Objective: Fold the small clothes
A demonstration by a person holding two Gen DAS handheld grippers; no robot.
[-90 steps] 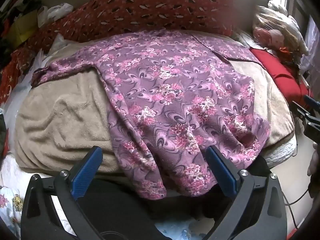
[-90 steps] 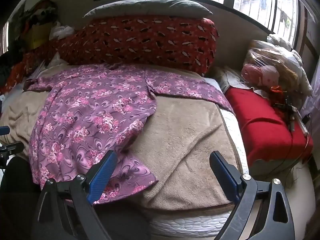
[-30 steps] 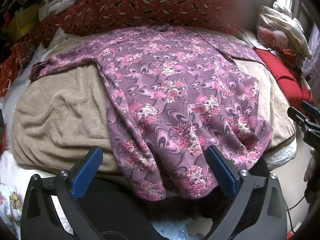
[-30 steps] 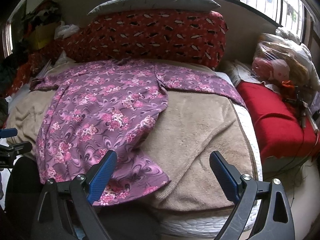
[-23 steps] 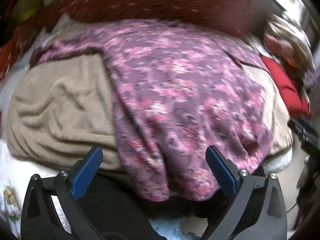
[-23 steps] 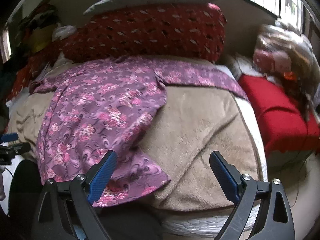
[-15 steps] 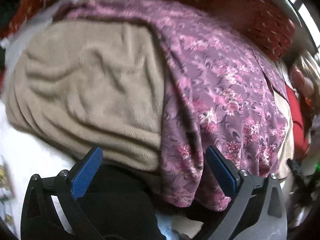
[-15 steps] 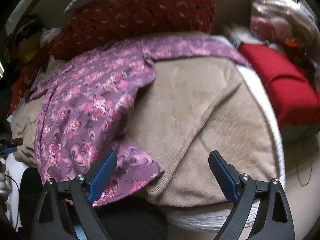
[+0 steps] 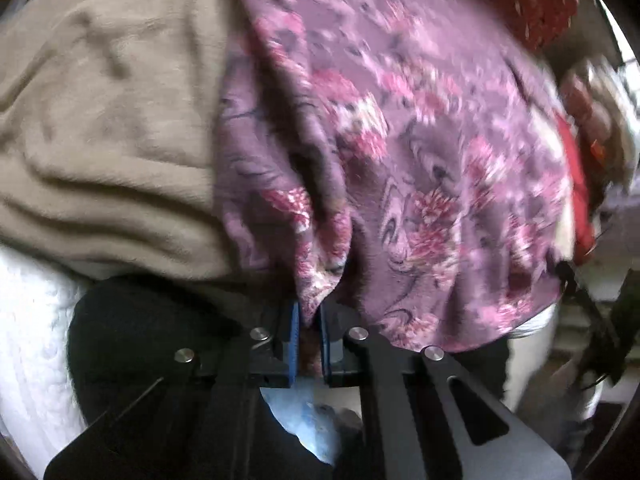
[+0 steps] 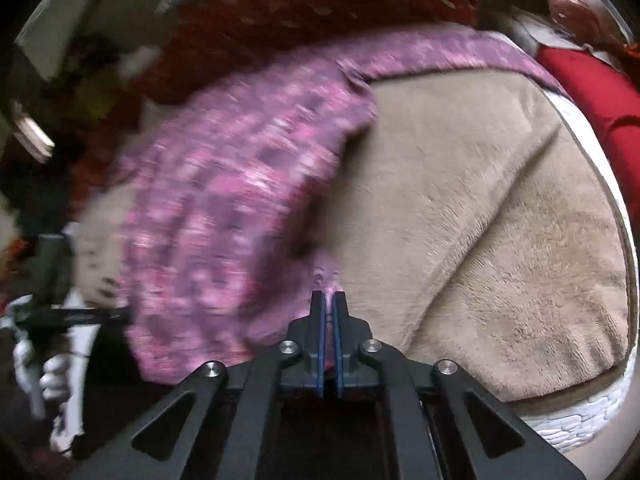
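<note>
A purple floral garment [image 9: 400,128] lies spread on a beige blanket [image 9: 104,128] over the bed. My left gripper [image 9: 309,312] is shut on the garment's bottom hem at its left corner. In the right wrist view the same garment [image 10: 240,184] is blurred by motion, and my right gripper [image 10: 329,300] is shut on its hem at the right corner, next to bare blanket [image 10: 500,208]. The left gripper's body [image 10: 56,312] shows at the left edge of the right wrist view.
A red patterned bolster [image 10: 320,4] lies along the head of the bed. A red cushion [image 10: 592,92] sits to the right. The white mattress edge [image 10: 580,420] shows under the blanket. A black cloth [image 9: 132,340] hangs at the bed's near side.
Both grippers moved in to the garment's near hem and closed on it, left on the left corner, right on the right corner. Before, both were open and held back.
</note>
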